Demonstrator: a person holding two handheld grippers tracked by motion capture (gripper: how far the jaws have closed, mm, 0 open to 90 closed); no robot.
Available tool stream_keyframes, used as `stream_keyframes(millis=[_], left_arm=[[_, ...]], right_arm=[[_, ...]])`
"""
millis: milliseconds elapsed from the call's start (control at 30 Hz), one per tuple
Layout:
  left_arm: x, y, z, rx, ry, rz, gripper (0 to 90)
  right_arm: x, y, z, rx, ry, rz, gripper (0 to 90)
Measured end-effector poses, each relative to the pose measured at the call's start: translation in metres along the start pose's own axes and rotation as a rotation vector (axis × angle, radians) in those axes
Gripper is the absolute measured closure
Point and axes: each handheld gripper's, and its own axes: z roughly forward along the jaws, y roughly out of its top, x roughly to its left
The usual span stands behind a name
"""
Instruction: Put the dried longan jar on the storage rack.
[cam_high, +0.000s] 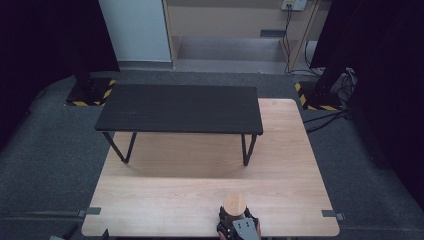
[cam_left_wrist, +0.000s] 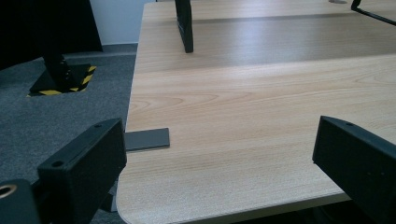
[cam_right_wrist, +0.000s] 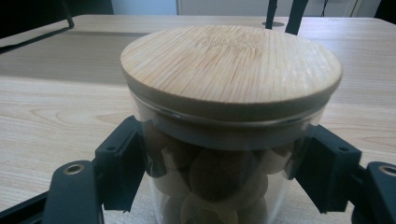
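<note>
1. Far left, off the wooden table (cam_high: 165, 200), a dark stand foot with yellow-and-black stripes (cam_left_wrist: 63, 80) sits on the grey carpet.
2. The left gripper (cam_left_wrist: 219, 154) hangs at the table's near left corner with its jaws spread wide and nothing between them. Just beyond the left jaw, a grey tape patch (cam_left_wrist: 147, 139) lies flat at the table edge.
3. Further back, a black bench (cam_high: 180, 108) stands on the far half of the table, raised on thin black legs.
4. Toward the right of the near edge, the glass jar (cam_right_wrist: 219, 182) stands upright on the table, its round wooden lid (cam_right_wrist: 231, 70) seated on top. Brown, rounded pieces fill the jar.
5. The right gripper (cam_right_wrist: 219, 163) holds that jar: one black jaw presses each side of the glass, just below the lid.
</note>
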Motion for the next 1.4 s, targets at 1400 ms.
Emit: stream_keyframes(millis=[1400], left_arm=[[0.010, -0.006, -0.005, -0.017, 0.001, -0.037, 1.6]], right_arm=[[-0.042, 0.243, 0.050, -0.181, 0.139, -0.094, 26.0]])
